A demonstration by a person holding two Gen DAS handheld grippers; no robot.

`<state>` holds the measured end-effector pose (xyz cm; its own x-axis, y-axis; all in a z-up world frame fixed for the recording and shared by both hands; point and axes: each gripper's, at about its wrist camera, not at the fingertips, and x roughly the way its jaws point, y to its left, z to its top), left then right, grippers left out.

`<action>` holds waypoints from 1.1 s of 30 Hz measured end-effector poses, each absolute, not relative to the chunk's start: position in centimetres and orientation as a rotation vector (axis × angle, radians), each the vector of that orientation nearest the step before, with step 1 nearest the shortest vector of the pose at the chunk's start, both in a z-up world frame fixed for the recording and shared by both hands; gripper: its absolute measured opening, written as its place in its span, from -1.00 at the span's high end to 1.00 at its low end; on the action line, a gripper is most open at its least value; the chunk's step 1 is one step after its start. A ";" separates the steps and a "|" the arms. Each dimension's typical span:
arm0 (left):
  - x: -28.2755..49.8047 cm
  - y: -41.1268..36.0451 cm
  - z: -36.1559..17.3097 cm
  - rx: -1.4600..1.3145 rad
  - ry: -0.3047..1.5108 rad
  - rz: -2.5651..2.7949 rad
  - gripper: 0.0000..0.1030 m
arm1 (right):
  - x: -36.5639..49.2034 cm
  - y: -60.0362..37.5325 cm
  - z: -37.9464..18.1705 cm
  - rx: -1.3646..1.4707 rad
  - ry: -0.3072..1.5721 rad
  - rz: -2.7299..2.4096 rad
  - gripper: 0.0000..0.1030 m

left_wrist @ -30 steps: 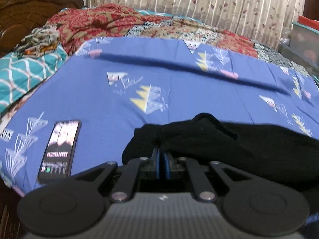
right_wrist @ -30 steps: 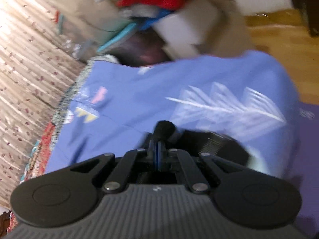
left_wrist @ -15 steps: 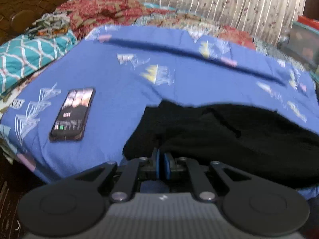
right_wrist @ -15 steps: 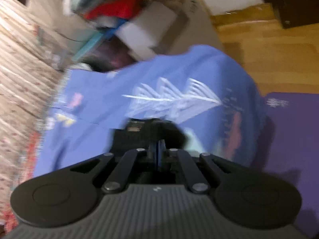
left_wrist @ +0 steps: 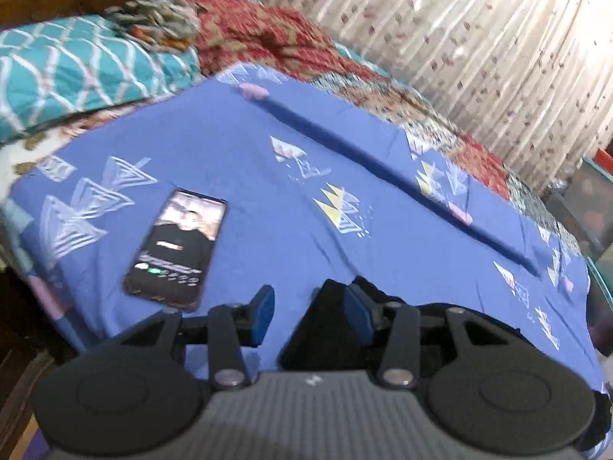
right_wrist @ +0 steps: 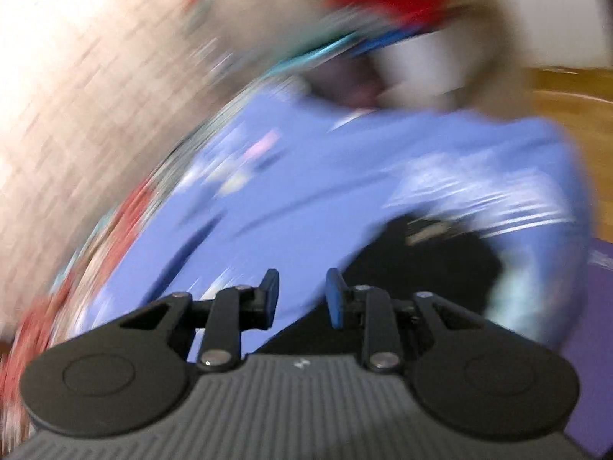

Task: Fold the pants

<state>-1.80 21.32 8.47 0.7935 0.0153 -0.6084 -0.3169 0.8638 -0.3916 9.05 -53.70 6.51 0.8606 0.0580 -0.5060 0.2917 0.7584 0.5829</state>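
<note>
Now: pants (left_wrist: 329,329) lie bunched near phone (left_wrist: 177,246), fold unfinished | left gripper (left_wrist: 309,316) and right gripper (right_wrist: 302,299) just opening, holding nothing.

phone (left_wrist: 177,245) left, blue sheet (left_wrist: 268,176) bare beyond

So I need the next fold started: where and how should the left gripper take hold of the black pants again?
Grip the pants by the bunched near-left corner, just beside the left gripper, whose jaws have just been opening. Come in low from the near bed edge; the corner rises off the blue sheet, and the phone lies clear to the left.
</note>
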 end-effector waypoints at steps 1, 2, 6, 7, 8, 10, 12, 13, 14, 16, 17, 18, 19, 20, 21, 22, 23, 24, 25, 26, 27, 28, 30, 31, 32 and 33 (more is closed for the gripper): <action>-0.7 21.0 7.9 -0.497 0.649 0.175 0.10 | 10.4 -51.1 6.7 0.665 0.565 -0.055 0.41; 0.1 20.7 7.3 -0.493 0.664 0.170 0.08 | 11.7 -47.9 6.8 0.616 0.600 0.029 0.40; 1.9 17.4 4.7 -0.409 0.753 0.111 0.12 | 15.2 -36.6 6.7 0.472 0.686 0.290 0.40; 2.0 16.2 4.1 -0.341 0.780 0.119 0.13 | 15.9 -34.0 6.6 0.444 0.700 0.338 0.40; 1.9 14.9 3.3 -0.261 0.815 0.124 0.13 | 16.7 -31.5 6.3 0.417 0.712 0.389 0.40; 1.4 13.2 2.4 -0.129 0.837 0.121 0.10 | 17.9 -27.8 5.9 0.374 0.736 0.460 0.40; 0.7 13.1 2.8 -0.083 0.827 0.093 0.08 | 19.2 -25.2 5.0 0.334 0.787 0.515 0.40; 0.5 13.8 3.3 -0.105 0.818 0.078 0.02 | 19.7 -24.4 4.5 0.326 0.818 0.539 0.40; 0.4 14.6 3.9 -0.136 0.804 0.071 -0.03 | 20.4 -23.7 3.9 0.323 0.857 0.562 0.39; 0.6 16.7 5.3 -0.219 0.756 0.081 -0.31 | 21.2 -23.1 3.0 0.341 0.917 0.577 0.30; 0.9 17.5 5.7 -0.250 0.739 0.091 -0.34 | 21.3 -23.1 2.9 0.358 0.938 0.577 0.28; 1.7 18.5 6.0 -0.281 0.730 0.100 -0.34 | 21.3 -23.4 2.4 0.379 0.952 0.576 0.27; 2.8 19.2 6.2 -0.310 0.734 0.108 -0.34 | 21.4 -23.8 2.3 0.406 0.957 0.575 0.26; 4.2 19.4 6.2 -0.324 0.742 0.101 -0.34 | 21.5 -24.1 2.3 0.429 0.961 0.575 0.22; 5.5 19.5 6.1 -0.332 0.750 0.076 -0.32 | 21.3 -24.4 2.4 0.438 0.969 0.578 0.19; 6.8 19.3 5.8 -0.331 0.760 0.051 -0.28 | 20.9 -24.3 2.6 0.433 0.981 0.580 0.19; 8.1 19.0 5.2 -0.327 0.786 0.032 -0.26 | 20.8 -24.0 2.3 0.423 1.002 0.582 0.18; 9.3 18.6 4.4 -0.325 0.820 0.016 -0.17 | 20.8 -23.3 1.8 0.405 1.045 0.590 0.18; 10.4 18.0 3.5 -0.325 0.860 -0.012 0.03 | 20.6 -22.9 1.2 0.377 1.086 0.597 0.18; 11.0 17.5 2.7 -0.323 0.888 -0.033 0.14 | 20.3 -22.6 0.8 0.346 1.110 0.604 0.18; 11.3 16.9 2.1 -0.304 0.906 -0.036 0.23 | 20.0 -22.3 0.4 0.315 1.122 0.607 0.18; 11.4 16.2 1.9 -0.270 0.906 -0.024 0.40 | 19.7 -22.1 0.2 0.296 1.125 0.611 0.18; 11.0 15.4 1.9 -0.240 0.886 -0.027 0.61 | 19.6 -21.8 0.0 0.302 1.123 0.622 0.17; 10.7 15.3 2.2 -0.256 0.873 -0.030 0.71 | 19.8 -21.8 0.0 0.321 1.121 0.631 0.17; 10.4 15.3 2.5 -0.275 0.854 -0.030 0.72 | 20.1 -21.7 0.0 0.341 1.121 0.646 0.29; 10.2 15.4 2.9 -0.280 0.833 -0.016 0.74 | 20.5 -21.5 0.0 0.363 1.124 0.674 0.94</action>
